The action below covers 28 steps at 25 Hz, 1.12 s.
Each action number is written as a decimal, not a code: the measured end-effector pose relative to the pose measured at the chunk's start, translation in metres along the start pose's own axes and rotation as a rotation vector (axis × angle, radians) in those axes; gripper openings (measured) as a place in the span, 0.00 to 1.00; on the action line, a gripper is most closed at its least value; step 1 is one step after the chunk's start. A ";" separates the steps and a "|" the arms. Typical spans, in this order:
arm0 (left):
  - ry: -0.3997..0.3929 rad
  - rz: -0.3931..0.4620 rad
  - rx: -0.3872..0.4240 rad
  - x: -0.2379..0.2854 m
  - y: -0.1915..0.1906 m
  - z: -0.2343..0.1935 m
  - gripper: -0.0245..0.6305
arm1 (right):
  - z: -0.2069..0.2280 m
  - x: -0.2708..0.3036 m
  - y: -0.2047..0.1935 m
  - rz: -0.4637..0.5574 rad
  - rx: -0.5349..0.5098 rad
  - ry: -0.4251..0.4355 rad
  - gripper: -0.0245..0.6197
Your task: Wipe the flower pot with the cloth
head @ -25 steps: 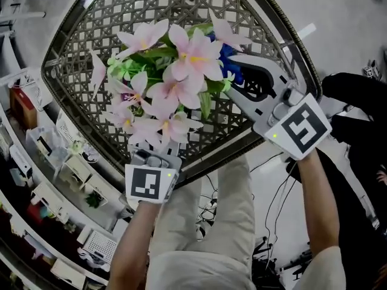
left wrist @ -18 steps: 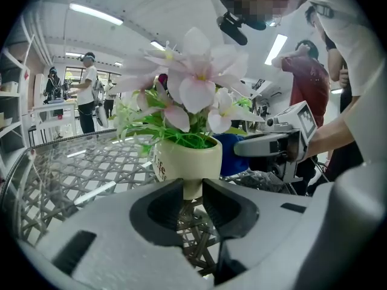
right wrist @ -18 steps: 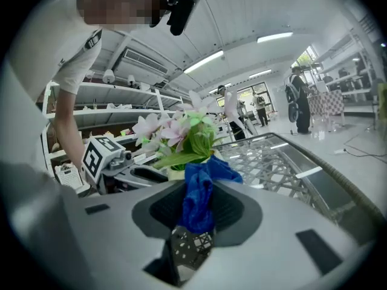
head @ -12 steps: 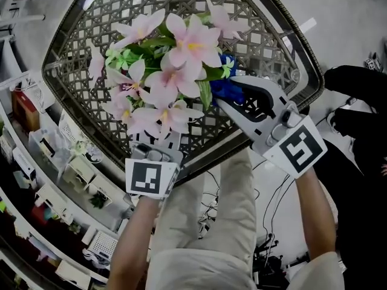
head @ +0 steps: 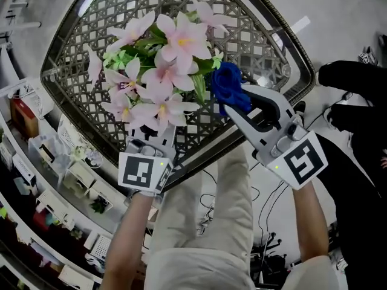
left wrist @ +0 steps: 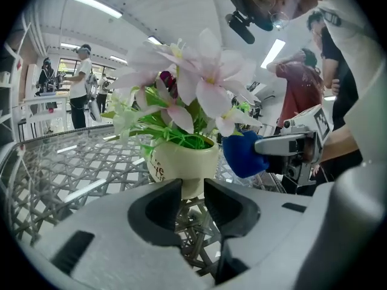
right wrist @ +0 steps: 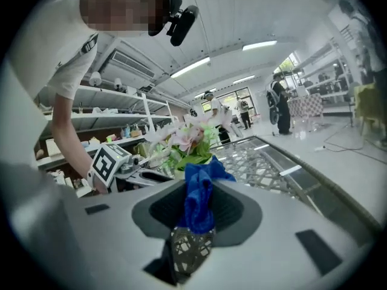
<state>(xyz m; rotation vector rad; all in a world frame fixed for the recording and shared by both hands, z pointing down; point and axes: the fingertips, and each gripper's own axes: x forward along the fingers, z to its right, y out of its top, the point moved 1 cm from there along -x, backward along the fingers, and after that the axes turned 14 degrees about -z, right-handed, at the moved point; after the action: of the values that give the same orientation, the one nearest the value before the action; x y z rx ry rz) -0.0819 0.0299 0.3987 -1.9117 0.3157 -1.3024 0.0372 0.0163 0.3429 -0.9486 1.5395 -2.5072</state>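
A woven lattice table (head: 266, 47) spreads ahead of both grippers, and cluttered shelves (head: 60, 168) flank the left gripper (left wrist: 192, 189). Pink flowers (head: 172, 47) tower over its jaws, which pinch the foot of the flower pot (left wrist: 181, 162) and have just been opening slightly. The right gripper (right wrist: 195, 222) clamps the blue cloth (head: 228, 88), just beside the pot.

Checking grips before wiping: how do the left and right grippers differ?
The left gripper clamps the pot at its base, jaws just eased slightly wider; the right gripper pinches the blue cloth. Left sits under the flowers; right reaches in from the side, cloth near the rim. Both hold something.
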 end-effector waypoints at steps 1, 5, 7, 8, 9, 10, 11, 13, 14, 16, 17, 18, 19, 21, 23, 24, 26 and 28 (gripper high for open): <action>-0.007 -0.002 0.005 -0.001 0.000 -0.001 0.20 | 0.002 -0.005 0.002 0.008 -0.002 -0.032 0.22; -0.042 -0.014 0.057 -0.006 0.002 -0.010 0.28 | 0.004 -0.012 0.005 0.030 -0.017 -0.121 0.22; -0.094 -0.026 0.068 -0.006 0.001 -0.012 0.29 | 0.001 -0.003 0.001 0.027 -0.028 -0.137 0.22; -0.125 -0.032 0.077 -0.006 0.001 -0.011 0.31 | -0.002 0.003 -0.002 0.021 -0.032 -0.139 0.22; -0.153 -0.038 0.095 -0.005 0.002 -0.009 0.31 | -0.005 0.009 -0.005 0.016 -0.035 -0.136 0.22; -0.178 -0.042 0.119 -0.004 0.002 -0.006 0.32 | -0.008 0.015 -0.008 0.011 -0.037 -0.129 0.22; -0.199 -0.045 0.144 -0.004 0.003 -0.002 0.33 | -0.011 0.020 -0.010 0.007 -0.039 -0.120 0.22; -0.225 -0.045 0.182 -0.003 0.003 0.005 0.36 | -0.019 0.029 -0.012 -0.002 -0.042 -0.102 0.22; -0.232 -0.044 0.191 -0.004 0.003 0.007 0.38 | -0.022 0.033 -0.013 -0.007 -0.042 -0.095 0.22; -0.243 -0.048 0.190 -0.004 0.003 0.012 0.40 | -0.025 0.037 -0.014 -0.014 -0.043 -0.088 0.22; -0.248 -0.051 0.190 -0.004 0.003 0.014 0.42 | -0.026 0.038 -0.014 -0.016 -0.043 -0.084 0.22; -0.254 -0.053 0.192 -0.004 0.002 0.015 0.43 | -0.026 0.039 -0.014 -0.014 -0.042 -0.079 0.22; -0.259 -0.053 0.197 -0.004 0.002 0.017 0.44 | -0.026 0.040 -0.013 -0.011 -0.041 -0.070 0.22; -0.263 -0.052 0.210 -0.002 0.001 0.019 0.45 | -0.032 0.042 -0.013 -0.014 -0.048 -0.038 0.22; -0.264 -0.058 0.227 0.000 0.000 0.021 0.45 | -0.042 0.047 -0.014 -0.030 -0.062 0.004 0.22; -0.265 -0.062 0.235 0.000 -0.001 0.022 0.45 | -0.047 0.049 -0.015 -0.043 -0.073 0.023 0.22; -0.268 -0.070 0.244 0.001 -0.003 0.022 0.45 | -0.054 0.053 -0.019 -0.070 -0.101 0.055 0.22; -0.274 -0.078 0.247 0.000 -0.006 0.023 0.45 | -0.058 0.054 -0.021 -0.090 -0.123 0.098 0.22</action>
<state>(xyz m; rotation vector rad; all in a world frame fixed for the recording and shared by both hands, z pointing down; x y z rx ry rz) -0.0634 0.0449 0.3992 -1.8740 -0.0573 -1.0560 -0.0310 0.0539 0.3674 -0.9439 1.7358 -2.5818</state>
